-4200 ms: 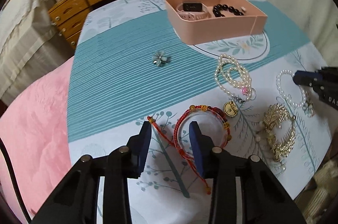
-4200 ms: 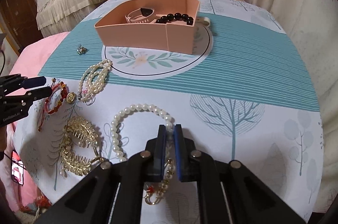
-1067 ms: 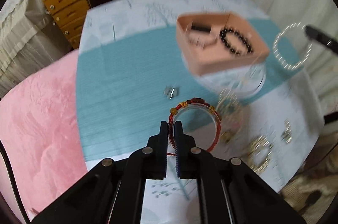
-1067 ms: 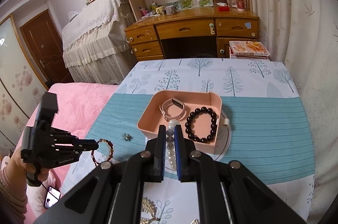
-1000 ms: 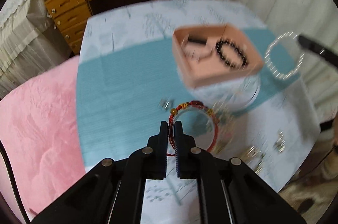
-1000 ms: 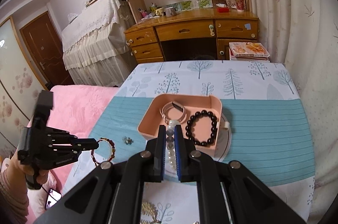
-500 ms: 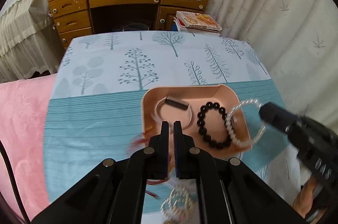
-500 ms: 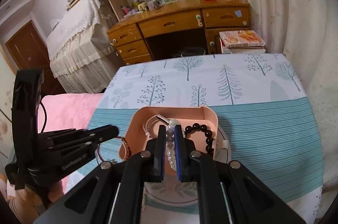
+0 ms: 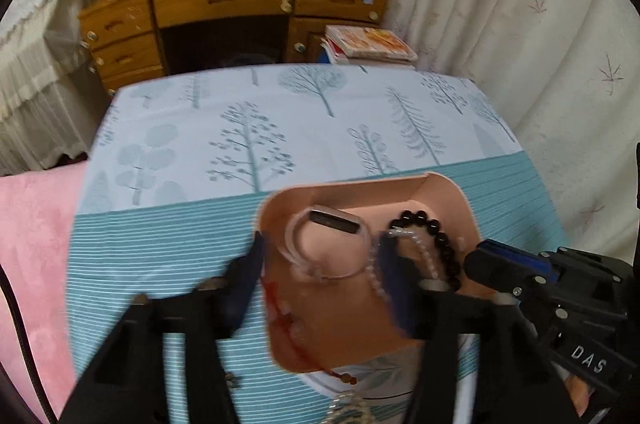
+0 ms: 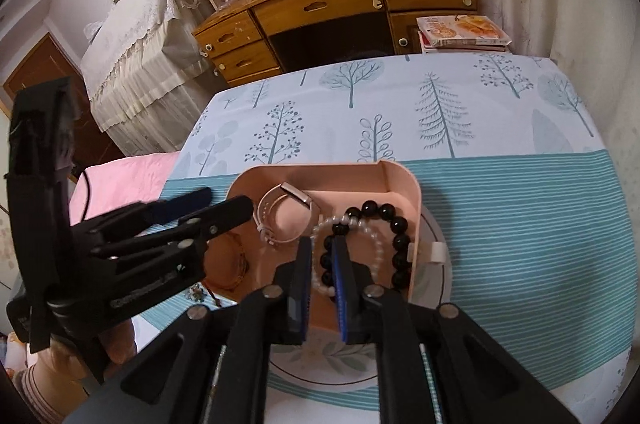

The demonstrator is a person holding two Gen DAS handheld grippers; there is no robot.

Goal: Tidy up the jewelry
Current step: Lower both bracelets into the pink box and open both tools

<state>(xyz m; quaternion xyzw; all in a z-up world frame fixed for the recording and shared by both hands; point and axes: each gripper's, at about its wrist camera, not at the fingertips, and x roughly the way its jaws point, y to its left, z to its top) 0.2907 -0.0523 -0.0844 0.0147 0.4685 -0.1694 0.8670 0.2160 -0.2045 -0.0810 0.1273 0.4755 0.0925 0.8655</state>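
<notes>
A pink tray (image 9: 444, 190) (image 10: 400, 170) stands on the tablecloth. It holds a pink watch (image 9: 334, 222) (image 10: 286, 212) and a black bead bracelet (image 9: 438, 238) (image 10: 394, 224). My left gripper (image 9: 322, 264) is open over the tray's left part; the red string bracelet (image 9: 294, 336) lies in the tray below it, blurred. My right gripper (image 10: 322, 256) is open over the right part; the white pearl bracelet (image 10: 360, 228) lies loose on the black beads between its fingers. The left gripper also shows in the right wrist view (image 10: 218, 202).
A white round mat (image 10: 436, 236) lies under the tray. A small flower brooch (image 10: 196, 292) sits on the teal stripes left of the tray. More pearls (image 9: 348, 410) lie near the front. A wooden desk (image 10: 340, 4) stands behind the table, curtains to the right.
Both grippers came down over the tray and opened. The red bracelet dropped into the left part and the pearl bracelet onto the black beads.
</notes>
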